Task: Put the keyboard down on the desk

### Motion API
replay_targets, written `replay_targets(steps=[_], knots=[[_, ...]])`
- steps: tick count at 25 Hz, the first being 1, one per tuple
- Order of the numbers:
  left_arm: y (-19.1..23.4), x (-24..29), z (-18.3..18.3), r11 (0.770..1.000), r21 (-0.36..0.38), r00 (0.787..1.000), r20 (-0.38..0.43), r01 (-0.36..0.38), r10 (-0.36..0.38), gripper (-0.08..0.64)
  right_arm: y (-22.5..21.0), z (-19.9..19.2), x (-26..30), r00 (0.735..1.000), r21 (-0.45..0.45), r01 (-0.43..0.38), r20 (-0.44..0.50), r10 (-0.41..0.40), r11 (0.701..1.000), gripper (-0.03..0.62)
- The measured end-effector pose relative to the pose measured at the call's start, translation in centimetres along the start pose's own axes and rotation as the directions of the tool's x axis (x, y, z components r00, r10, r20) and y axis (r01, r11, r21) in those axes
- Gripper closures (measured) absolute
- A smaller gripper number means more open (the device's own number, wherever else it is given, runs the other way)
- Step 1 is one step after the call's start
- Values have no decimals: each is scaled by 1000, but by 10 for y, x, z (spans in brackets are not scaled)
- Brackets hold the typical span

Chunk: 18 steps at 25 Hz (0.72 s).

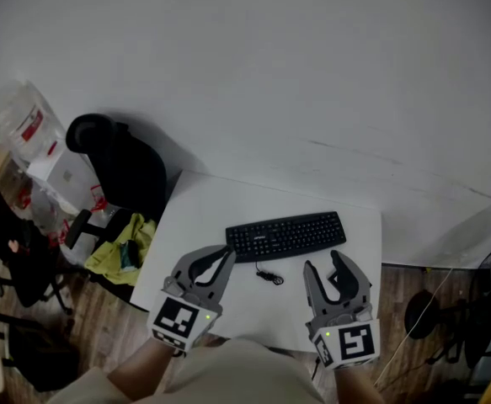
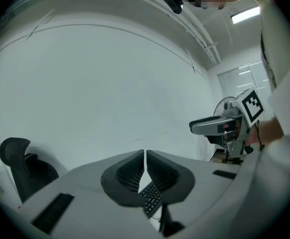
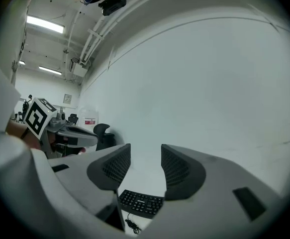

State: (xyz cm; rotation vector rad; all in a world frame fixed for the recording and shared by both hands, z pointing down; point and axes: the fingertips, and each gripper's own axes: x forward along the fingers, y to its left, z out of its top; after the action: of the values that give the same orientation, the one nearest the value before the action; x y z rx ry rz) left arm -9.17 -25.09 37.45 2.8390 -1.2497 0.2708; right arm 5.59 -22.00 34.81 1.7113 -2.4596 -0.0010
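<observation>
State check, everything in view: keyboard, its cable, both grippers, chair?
keyboard: flat on the desk, keys up, not gripped
cable: loose, bunched on the desk in front of the keyboard
left gripper: jaws together, nothing between them, tips near the keyboard's left end
right gripper: jaws apart, empty, short of the keyboard
chair: upright, unoccupied, beside the desk's left edge
</observation>
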Motion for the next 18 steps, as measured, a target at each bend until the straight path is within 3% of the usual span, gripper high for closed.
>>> replay_targets(steps=[6, 18], knots=[[-1, 0, -1, 1000, -7, 1000, 2, 3, -3, 528, -3, 1, -3, 1000, 11, 19, 4, -19, 1000, 525], [-4, 4, 1, 1000, -4, 1000, 1, 9, -9, 526, -10, 0, -4, 1000, 36, 15, 0, -15, 999, 560]])
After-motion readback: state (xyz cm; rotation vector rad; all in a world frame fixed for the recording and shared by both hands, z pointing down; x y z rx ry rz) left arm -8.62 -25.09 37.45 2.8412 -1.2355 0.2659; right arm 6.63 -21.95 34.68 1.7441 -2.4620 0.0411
